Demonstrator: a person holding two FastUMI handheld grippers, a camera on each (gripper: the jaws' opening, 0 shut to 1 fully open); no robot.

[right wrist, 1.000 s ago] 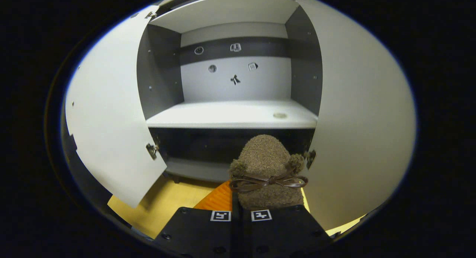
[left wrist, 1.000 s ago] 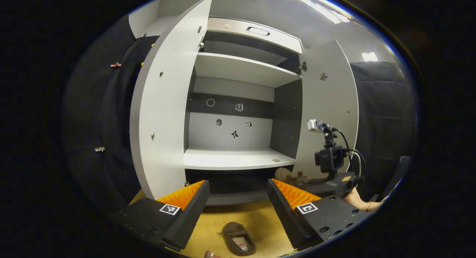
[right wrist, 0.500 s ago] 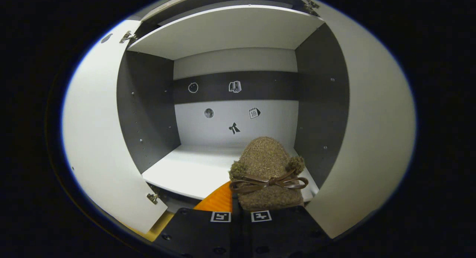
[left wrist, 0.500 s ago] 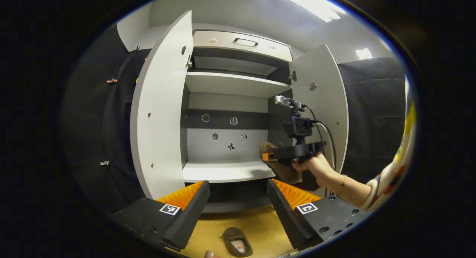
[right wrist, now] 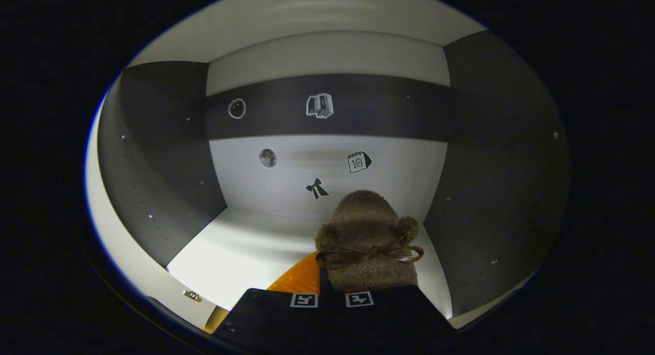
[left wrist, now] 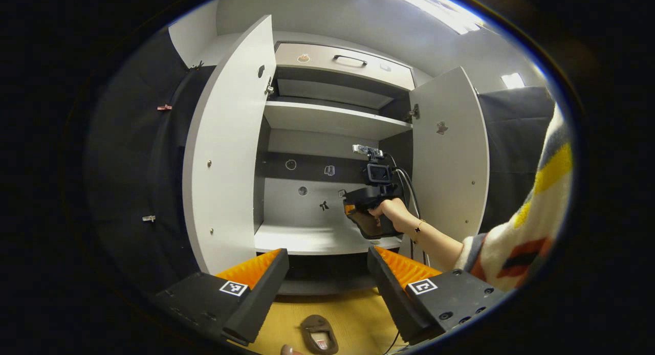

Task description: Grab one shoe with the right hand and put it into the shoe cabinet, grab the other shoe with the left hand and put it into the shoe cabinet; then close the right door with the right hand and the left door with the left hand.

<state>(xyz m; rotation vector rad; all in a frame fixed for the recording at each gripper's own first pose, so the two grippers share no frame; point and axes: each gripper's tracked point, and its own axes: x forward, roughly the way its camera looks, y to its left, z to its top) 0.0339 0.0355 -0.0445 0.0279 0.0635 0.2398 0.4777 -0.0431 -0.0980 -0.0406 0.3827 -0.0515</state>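
Observation:
A fuzzy brown shoe with a bow (right wrist: 366, 227) hangs in my right gripper (right wrist: 324, 282), which is shut on its heel edge. It hovers just above the white middle shelf (right wrist: 245, 247) inside the shoe cabinet, toe toward the back wall. In the left gripper view, that gripper (left wrist: 361, 209) and its shoe (left wrist: 369, 228) sit between the two open doors, carried by a hand (left wrist: 391, 212). The other shoe (left wrist: 318, 335) lies on the yellow floor below my left gripper (left wrist: 327, 258), which is open and holds nothing.
The left door (left wrist: 230, 155) and right door (left wrist: 450, 155) both stand wide open. An upper shelf (left wrist: 332, 119) and a drawer with a handle (left wrist: 343, 63) sit above. A striped sleeve (left wrist: 517, 237) reaches in from the right.
The right gripper has carried the brown shoe up and forward, from the cabinet's front edge into the middle compartment. The left gripper has barely shifted and stays open.

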